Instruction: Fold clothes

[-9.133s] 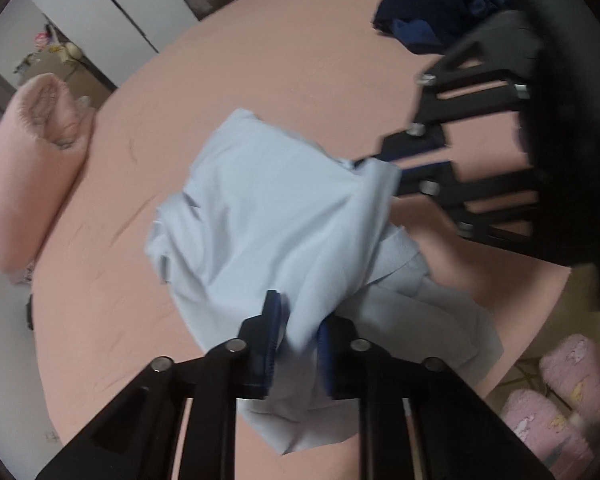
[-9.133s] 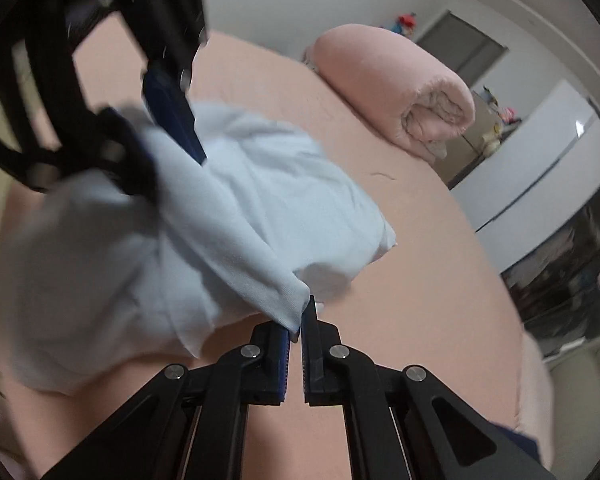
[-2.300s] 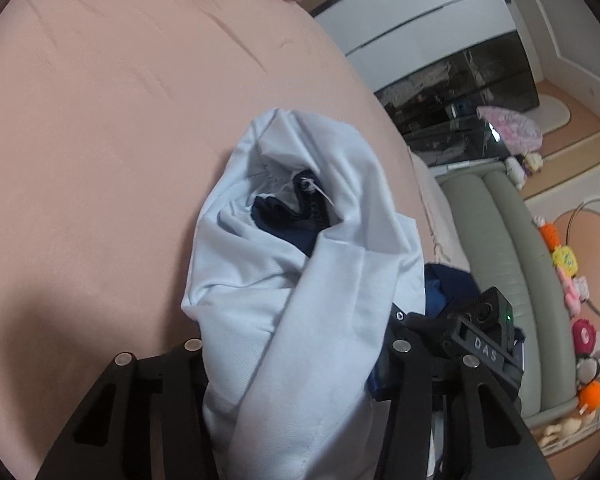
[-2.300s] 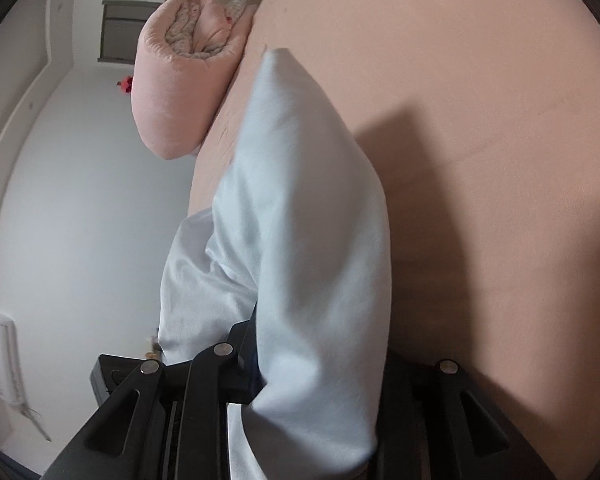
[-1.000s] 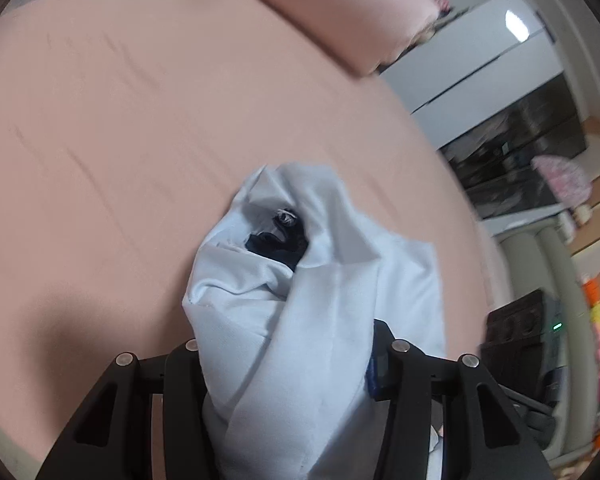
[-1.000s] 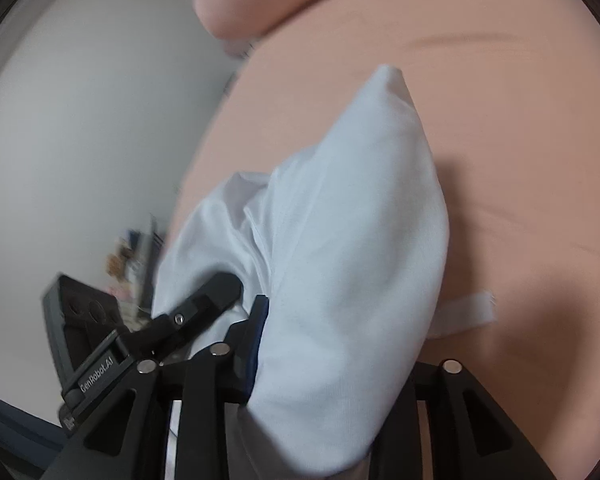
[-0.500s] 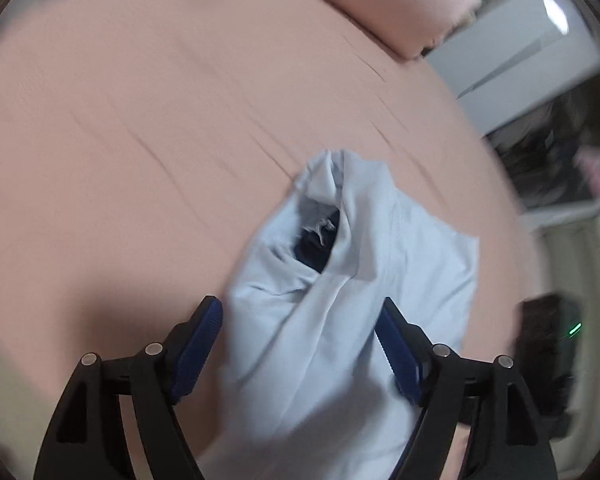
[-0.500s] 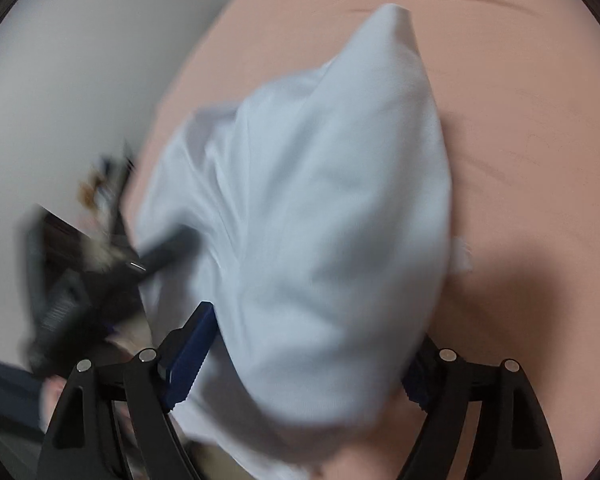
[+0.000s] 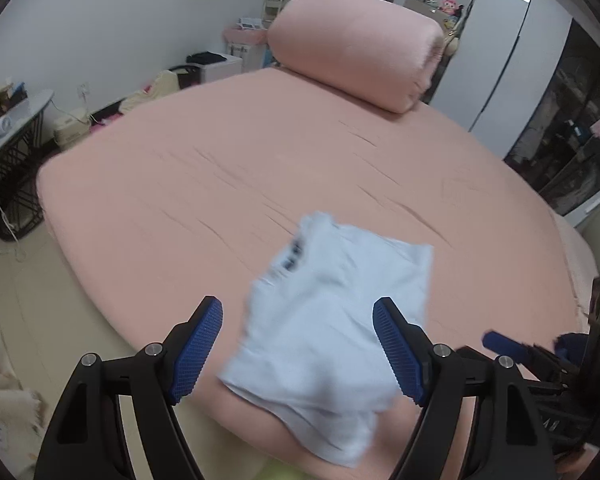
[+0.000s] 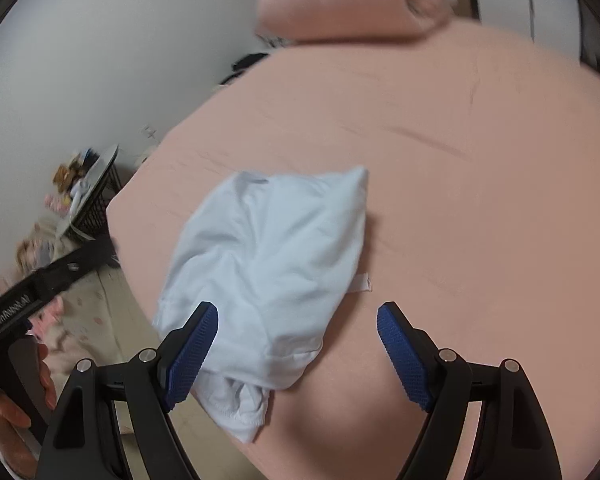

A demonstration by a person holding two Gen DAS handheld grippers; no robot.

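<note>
Pale blue garment is lying bunched in a rough fold on the pink bed, close to the near edge and toward its near left corner, part of it drooping over that edge. Neither gripper is touching it.

Left gripper is hovering above the bed edge with jaws standing wide, blue pads clear of the cloth; the jaws have just been opening, and nothing is pressed between them. Right gripper is doing likewise — jaws wide, just been opening, garment lying below and apart from the pads.

Left wrist view only: a dark patch at the garment's far end, the rolled pink quilt sitting sharp at the far edge of the bed, a white wardrobe beyond it, and the right gripper's body at the right margin.

Right wrist view only: a small white tag sticking out at the garment's right side, and the person's hand gripping the left gripper's handle — blurred.
</note>
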